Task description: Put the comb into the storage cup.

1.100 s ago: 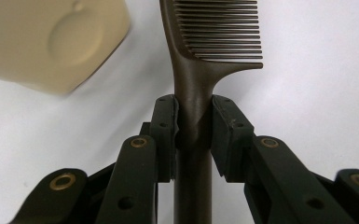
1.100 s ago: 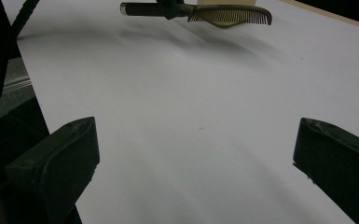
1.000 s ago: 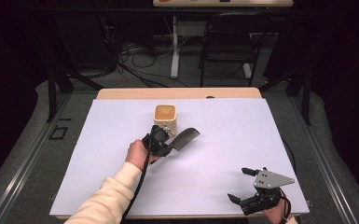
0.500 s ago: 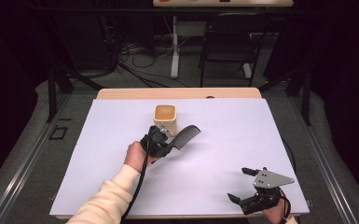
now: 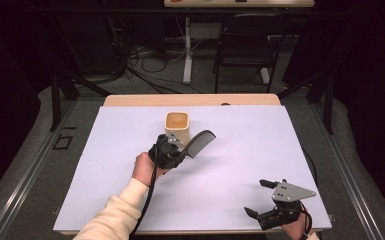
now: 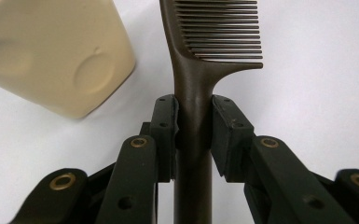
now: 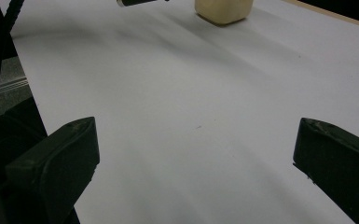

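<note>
Cream cup (image 5: 177, 125) with nothing visible inside, left hand-held gripper (image 5: 174, 150) clamping comb (image 5: 200, 142), right hand-held gripper (image 5: 265, 200) wide

Comb (image 6: 200, 70) smooth dark plastic w/ slight sheen, cup (image 6: 51, 51) matt cream plastic, table (image 5: 260, 145) cover matt white.

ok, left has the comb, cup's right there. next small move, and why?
Probably lift the comb a little and carry it over the cup, then tip it upright. The left gripper is clamped on the handle, with the comb lying roughly level beside the cup, not above its open mouth. The right gripper rests open, far off.
</note>
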`<control>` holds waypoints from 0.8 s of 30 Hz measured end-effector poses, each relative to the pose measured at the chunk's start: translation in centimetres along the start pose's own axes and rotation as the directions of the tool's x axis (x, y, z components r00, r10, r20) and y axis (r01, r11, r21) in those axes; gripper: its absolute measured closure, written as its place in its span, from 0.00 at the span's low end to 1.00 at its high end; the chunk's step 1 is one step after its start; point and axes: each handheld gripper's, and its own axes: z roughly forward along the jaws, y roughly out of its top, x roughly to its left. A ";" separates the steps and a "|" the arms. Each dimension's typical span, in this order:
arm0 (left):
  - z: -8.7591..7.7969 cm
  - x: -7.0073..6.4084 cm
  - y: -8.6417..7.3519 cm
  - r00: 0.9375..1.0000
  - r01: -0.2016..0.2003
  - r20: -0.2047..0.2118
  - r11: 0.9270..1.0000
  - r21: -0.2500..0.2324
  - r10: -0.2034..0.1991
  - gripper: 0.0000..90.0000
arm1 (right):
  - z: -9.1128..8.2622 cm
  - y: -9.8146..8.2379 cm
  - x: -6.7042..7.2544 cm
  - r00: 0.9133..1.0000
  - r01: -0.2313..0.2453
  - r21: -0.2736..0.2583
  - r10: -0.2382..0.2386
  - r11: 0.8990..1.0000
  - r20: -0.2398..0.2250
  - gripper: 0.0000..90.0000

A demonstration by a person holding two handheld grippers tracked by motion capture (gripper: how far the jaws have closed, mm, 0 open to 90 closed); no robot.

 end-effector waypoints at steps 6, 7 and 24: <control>-0.5 0.1 -0.2 1.000 0.001 -0.006 1.000 -0.032 -0.002 0.80 | 0.0 0.0 0.0 1.000 0.002 0.000 -0.002 1.000 0.001 0.00; -0.6 0.1 -0.2 1.000 0.003 -0.007 0.999 -0.035 -0.003 0.80 | 0.0 0.0 0.0 1.000 0.003 0.000 -0.003 1.000 0.001 0.00; -1.9 0.6 -0.8 1.000 0.008 -0.024 0.995 -0.100 -0.010 0.80 | 0.0 0.0 0.0 1.000 0.003 -0.001 -0.003 1.000 -0.001 0.00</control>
